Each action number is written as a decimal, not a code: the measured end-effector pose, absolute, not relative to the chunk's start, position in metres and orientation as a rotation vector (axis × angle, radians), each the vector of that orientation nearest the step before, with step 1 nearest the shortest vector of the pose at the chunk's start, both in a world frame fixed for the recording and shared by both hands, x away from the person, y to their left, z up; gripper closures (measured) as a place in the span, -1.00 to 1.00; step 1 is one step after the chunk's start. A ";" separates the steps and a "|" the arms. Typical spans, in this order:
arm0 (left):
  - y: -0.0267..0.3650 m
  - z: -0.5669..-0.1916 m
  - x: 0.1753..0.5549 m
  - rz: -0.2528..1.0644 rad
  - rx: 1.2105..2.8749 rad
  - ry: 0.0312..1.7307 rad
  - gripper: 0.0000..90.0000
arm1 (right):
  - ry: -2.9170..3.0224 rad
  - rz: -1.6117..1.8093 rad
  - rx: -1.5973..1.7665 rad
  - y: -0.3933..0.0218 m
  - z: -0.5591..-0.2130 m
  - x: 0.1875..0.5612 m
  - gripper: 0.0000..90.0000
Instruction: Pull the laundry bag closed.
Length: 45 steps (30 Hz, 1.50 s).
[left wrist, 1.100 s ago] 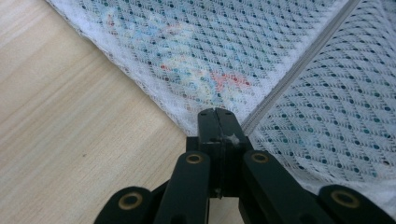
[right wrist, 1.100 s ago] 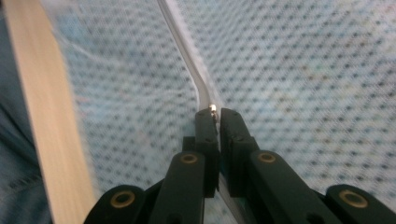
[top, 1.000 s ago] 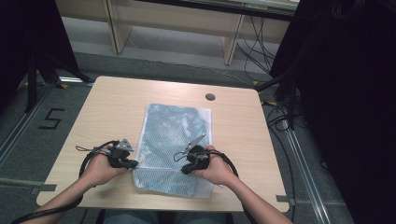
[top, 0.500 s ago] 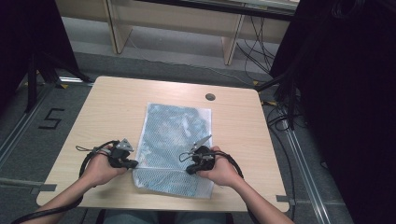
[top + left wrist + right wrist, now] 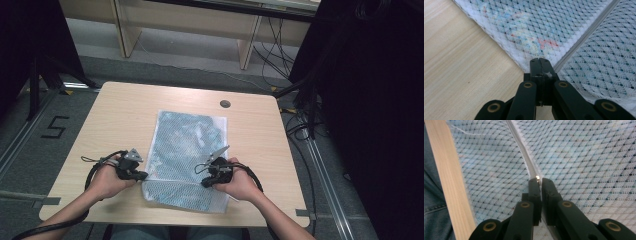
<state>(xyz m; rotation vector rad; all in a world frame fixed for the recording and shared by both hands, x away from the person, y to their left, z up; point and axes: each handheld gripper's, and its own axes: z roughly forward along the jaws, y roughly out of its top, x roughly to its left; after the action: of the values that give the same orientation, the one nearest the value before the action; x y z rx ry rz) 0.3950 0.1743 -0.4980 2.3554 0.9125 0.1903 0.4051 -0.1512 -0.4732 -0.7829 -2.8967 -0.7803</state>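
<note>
One white mesh bag holds blue patterned fabric.

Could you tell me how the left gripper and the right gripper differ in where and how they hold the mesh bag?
The left gripper is pinched shut on the mesh bag at its edge, where the zip ends; the right gripper sits mid-bag, jaws nearly shut on the metal zip pull. From above, the left gripper lies level at the bag's left side, while the right gripper is over the bag. Both grip along the same white zip line.
</note>
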 end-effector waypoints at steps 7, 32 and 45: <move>0.175 -0.499 0.396 0.185 2.349 0.908 1.00 | -2.893 -0.792 -0.797 -0.158 -0.475 0.406 0.94; 0.174 -0.498 0.395 0.186 2.349 0.916 1.00 | -2.902 -0.796 -0.802 -0.183 -0.476 0.406 0.94; 0.177 -0.497 0.397 0.181 2.387 0.892 1.00 | -2.899 -0.785 -0.805 -0.192 -0.476 0.405 0.94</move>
<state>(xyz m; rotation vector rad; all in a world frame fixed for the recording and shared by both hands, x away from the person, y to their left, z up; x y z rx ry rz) 0.3966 0.1773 -0.4971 2.3867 0.8923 0.1815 0.4054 -0.1921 -0.4762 -0.8045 -2.8985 -0.7848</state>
